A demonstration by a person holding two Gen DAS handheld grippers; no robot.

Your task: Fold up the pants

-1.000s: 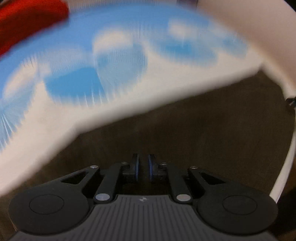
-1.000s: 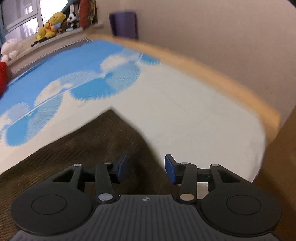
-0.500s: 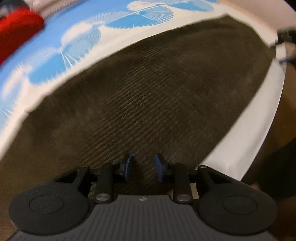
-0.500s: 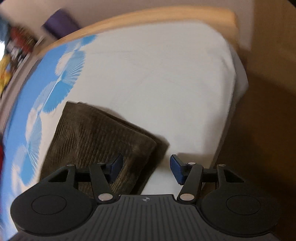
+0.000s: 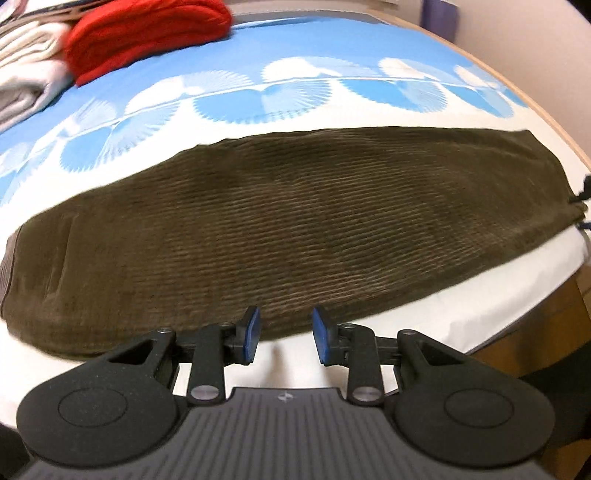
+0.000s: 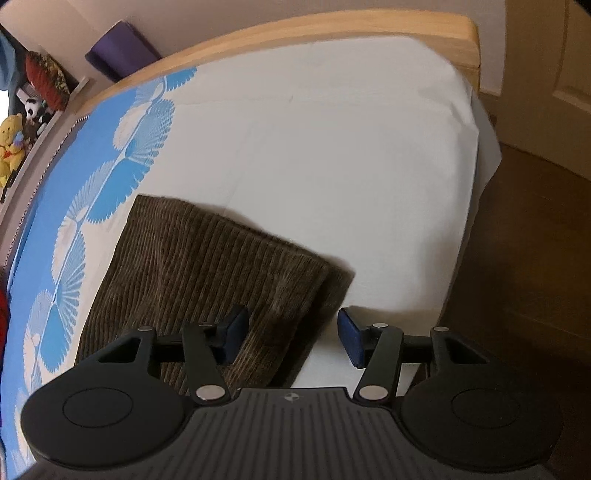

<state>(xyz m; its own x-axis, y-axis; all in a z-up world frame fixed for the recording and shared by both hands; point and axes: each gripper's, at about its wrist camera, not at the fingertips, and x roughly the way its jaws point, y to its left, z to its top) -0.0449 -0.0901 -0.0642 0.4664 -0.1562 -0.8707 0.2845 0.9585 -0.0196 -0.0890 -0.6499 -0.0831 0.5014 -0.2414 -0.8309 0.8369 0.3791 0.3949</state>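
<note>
Dark olive-brown corduroy pants (image 5: 280, 229) lie flat lengthwise across the bed, folded leg on leg, waistband at the left. My left gripper (image 5: 283, 338) is open and empty, just above the pants' near long edge. In the right wrist view the leg-end of the pants (image 6: 207, 280) shows two stacked layers. My right gripper (image 6: 291, 338) is open and empty over the near corner of that end, one finger over the cloth, the other over the white sheet.
The bed has a blue-and-white fan-pattern sheet (image 5: 295, 85). A red folded garment (image 5: 144, 33) and white folded clothes (image 5: 26, 74) lie at the far left. A wooden bed frame (image 6: 295, 37) edges the bed; the brown floor (image 6: 524, 266) is to the right. Plush toys (image 6: 11, 144) sit on a ledge.
Both grippers have pulled back from the pants. The left gripper opened from nearly shut and now sees the whole garment lying flat. The right gripper stayed open.
</note>
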